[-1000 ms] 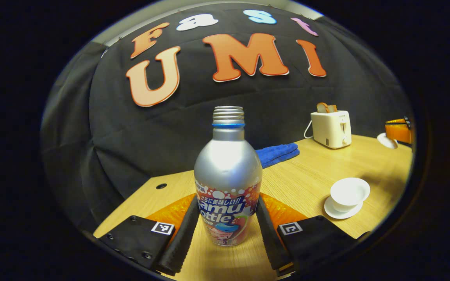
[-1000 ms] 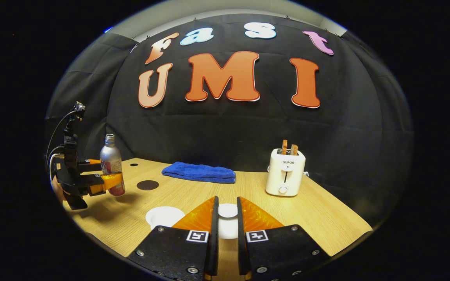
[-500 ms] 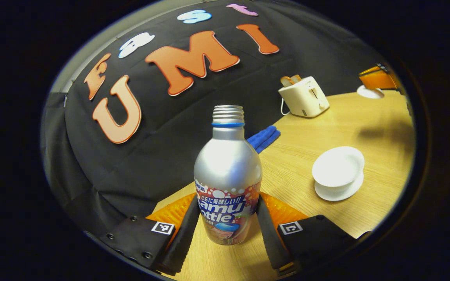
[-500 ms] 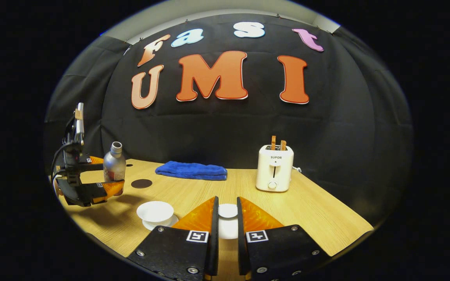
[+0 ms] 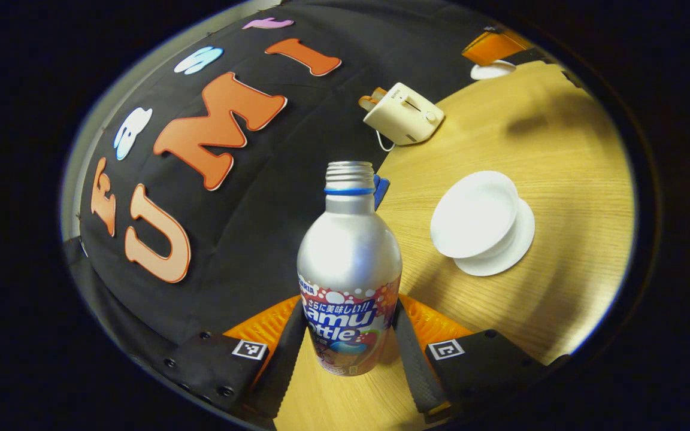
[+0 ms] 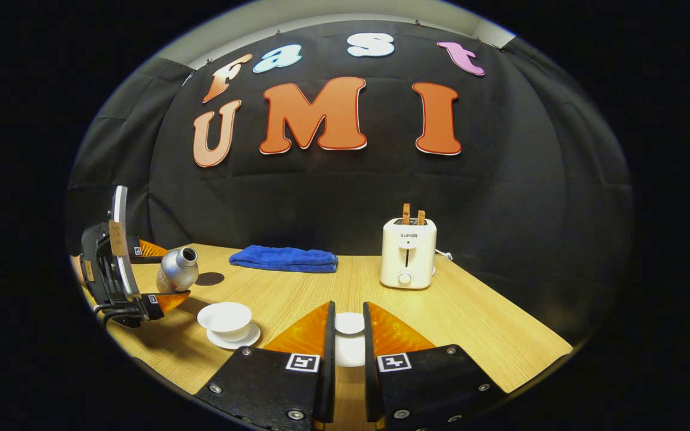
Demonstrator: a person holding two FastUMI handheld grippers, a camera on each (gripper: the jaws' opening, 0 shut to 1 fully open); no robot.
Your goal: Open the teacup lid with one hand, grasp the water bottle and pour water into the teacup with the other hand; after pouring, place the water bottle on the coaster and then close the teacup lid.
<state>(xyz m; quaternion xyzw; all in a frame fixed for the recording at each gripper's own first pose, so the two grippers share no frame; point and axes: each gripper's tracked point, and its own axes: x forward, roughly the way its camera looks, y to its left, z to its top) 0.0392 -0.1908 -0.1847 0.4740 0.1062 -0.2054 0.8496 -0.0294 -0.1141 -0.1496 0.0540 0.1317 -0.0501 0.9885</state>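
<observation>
Water bottle [image 5: 349,269] tilted, toaster [image 6: 407,252] marked SUPOR

The left gripper [image 5: 348,344] clamps the uncapped water bottle [image 5: 349,269], tilted toward the open teacup [image 5: 474,214]

Left gripper [image 5: 348,353] body: we see black plates, square coded markers, small screws near the edges.
Right gripper [image 6: 348,353] body: we see matching black plates, translucent orange ribbed wedges, markers, round silver screws.
</observation>
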